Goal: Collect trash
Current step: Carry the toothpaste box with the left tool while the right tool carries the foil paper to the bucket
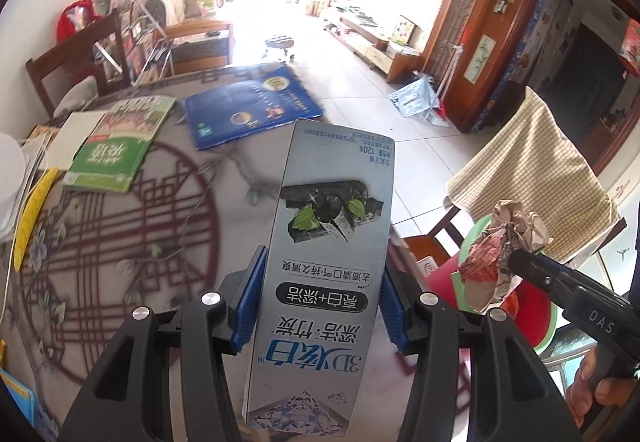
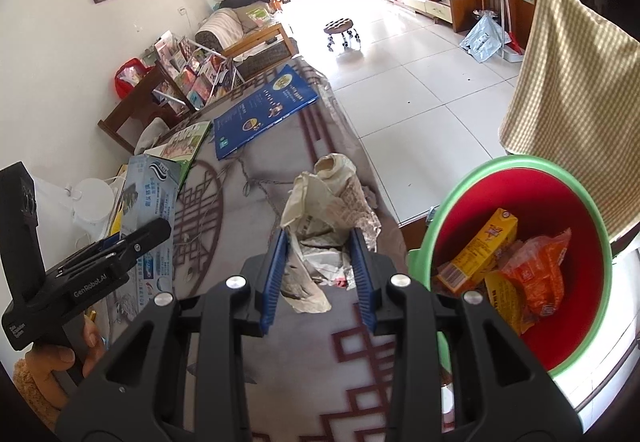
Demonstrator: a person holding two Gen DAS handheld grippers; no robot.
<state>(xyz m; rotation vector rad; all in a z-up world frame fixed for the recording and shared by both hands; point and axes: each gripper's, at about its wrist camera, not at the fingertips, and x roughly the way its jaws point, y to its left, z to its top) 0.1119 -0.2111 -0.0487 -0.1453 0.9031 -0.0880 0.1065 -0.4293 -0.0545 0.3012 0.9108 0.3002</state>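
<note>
Left gripper: blue pads pressed against both long sides of a toothpaste box, clamped on it and lifted clear of the table; the box runs lengthwise away from the camera, its print upside down in the left wrist view.
Left gripper from the right wrist view: seen from the side at the left edge, with the box in its jaws and a person's hand on the handle.
Right gripper: pads squeezed on a paper wad, which bulges up and forward past the fingertips, with a strip hanging below them.
Right gripper from the left wrist view: at the right edge, with the wad at its tip, in front of the bin.
Wad position: held in the air over the table's right edge, just left of the bin's rim.
Bin: red inside, green rim, standing off the table's right side beside a chair draped in a checked cloth.
Bin contents: a yellow carton and an orange wrapper lie in it.
Table: covered by a grey cloth with a dark red lattice pattern.
On the table, far end: a blue book lying flat, and a green book to its left.
Table's left edge: a yellow strip beside white items, too little in view to name.
</note>
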